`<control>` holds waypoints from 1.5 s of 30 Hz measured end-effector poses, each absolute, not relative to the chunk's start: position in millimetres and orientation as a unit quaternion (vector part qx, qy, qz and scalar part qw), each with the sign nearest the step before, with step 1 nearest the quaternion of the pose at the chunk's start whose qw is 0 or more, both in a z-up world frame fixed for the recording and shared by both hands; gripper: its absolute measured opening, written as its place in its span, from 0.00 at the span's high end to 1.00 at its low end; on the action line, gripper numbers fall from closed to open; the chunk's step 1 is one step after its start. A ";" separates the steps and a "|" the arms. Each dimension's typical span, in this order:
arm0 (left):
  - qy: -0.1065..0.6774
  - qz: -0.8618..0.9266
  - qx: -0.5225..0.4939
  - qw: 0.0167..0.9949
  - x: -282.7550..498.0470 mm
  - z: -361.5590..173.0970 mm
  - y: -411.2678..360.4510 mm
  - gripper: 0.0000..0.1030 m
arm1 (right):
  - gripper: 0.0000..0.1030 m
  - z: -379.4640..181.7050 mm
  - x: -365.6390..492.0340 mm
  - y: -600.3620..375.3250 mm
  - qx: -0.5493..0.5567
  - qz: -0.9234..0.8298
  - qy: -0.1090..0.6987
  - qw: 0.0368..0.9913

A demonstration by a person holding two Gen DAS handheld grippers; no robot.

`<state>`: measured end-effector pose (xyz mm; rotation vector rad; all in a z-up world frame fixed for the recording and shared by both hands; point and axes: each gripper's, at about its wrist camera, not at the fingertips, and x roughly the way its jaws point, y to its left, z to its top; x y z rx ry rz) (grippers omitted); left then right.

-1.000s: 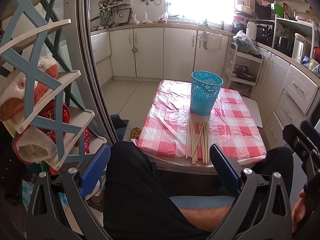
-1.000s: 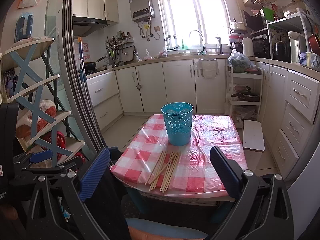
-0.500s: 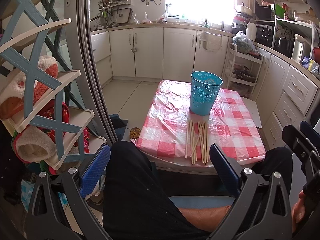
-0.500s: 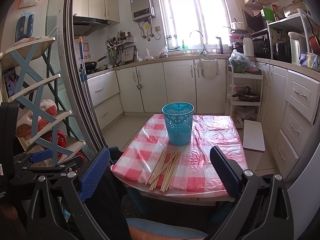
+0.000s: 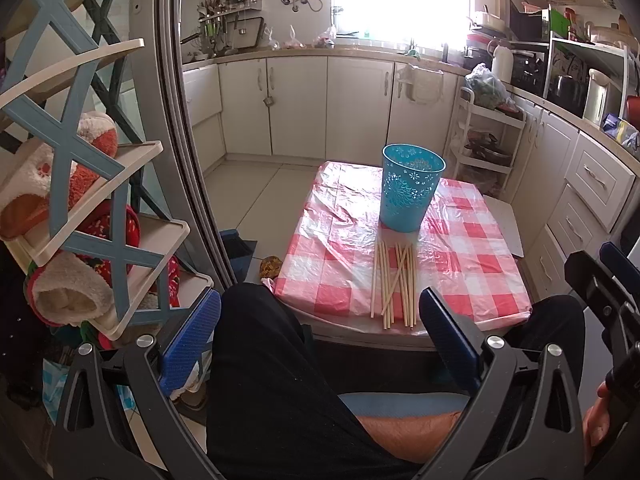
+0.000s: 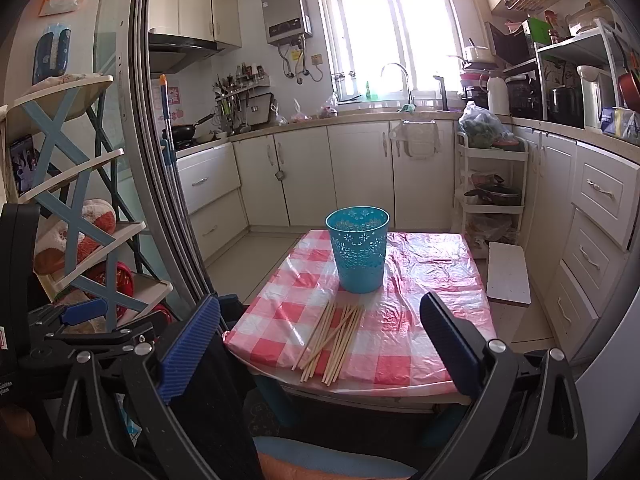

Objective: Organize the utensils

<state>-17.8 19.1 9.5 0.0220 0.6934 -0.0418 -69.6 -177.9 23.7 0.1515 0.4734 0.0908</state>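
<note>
Several wooden chopsticks (image 5: 394,282) lie in a loose bundle on the red-checked tablecloth (image 5: 332,256), near the table's front edge; they also show in the right wrist view (image 6: 332,338). A blue perforated basket (image 5: 412,186) stands upright just behind them, seen too in the right wrist view (image 6: 358,254). My left gripper (image 5: 320,338) is open and empty, held low over a person's lap, short of the table. My right gripper (image 6: 320,344) is open and empty, also short of the table's front edge.
A shelf rack (image 5: 92,216) with slippers stands at the left by a sliding door frame (image 5: 188,152). Cabinets and drawers (image 5: 592,200) run along the back and right. A white trolley (image 6: 490,196) stands behind the table. A white board (image 6: 508,278) lies right of the table.
</note>
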 end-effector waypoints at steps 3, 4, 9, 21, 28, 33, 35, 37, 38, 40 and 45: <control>0.339 -0.021 0.011 0.940 -17.9 9.6 18.8 0.07 | 0.07 23.5 -69.7 -178.0 0.075 0.045 0.234 0.968; 0.339 -0.021 0.011 0.940 -17.6 9.7 18.6 0.07 | 0.07 23.6 -69.4 -177.8 0.075 0.045 0.234 0.968; 0.341 -0.032 0.015 0.939 -10.3 8.8 16.0 0.07 | 0.07 22.0 -62.6 -174.7 0.072 0.049 0.243 0.966; 0.379 -0.057 0.035 0.923 52.4 -24.6 5.7 0.07 | 0.07 -17.5 -1.1 -186.7 0.064 0.047 0.316 0.945; 0.424 -0.050 0.030 0.904 111.4 -69.2 9.9 0.07 | 0.42 -95.6 70.3 -210.4 0.075 0.049 0.415 0.906; 0.445 -0.055 0.041 0.893 146.0 -98.6 3.3 0.07 | 0.64 -137.5 112.8 -212.5 0.097 0.053 0.453 0.885; 0.455 -0.059 0.040 0.888 159.5 -110.6 -0.1 0.07 | 0.68 -149.6 130.2 -208.0 0.095 0.053 0.460 0.881; 0.462 -0.063 0.039 0.884 170.3 -120.6 -4.3 0.07 | 0.75 -161.2 144.7 -204.5 0.095 0.054 0.469 0.876; 0.464 -0.065 0.039 0.882 177.0 -126.5 -6.9 0.07 | 0.75 -166.9 151.7 -203.2 0.091 0.051 0.473 0.875; 0.471 -0.068 0.040 0.878 186.1 -136.2 -12.8 0.07 | 0.82 -176.2 163.3 -203.5 0.096 0.050 0.480 0.871; 0.488 -0.076 0.047 0.869 212.4 -157.2 -27.8 0.09 | 0.83 -188.9 184.3 -206.6 0.095 0.047 0.486 0.867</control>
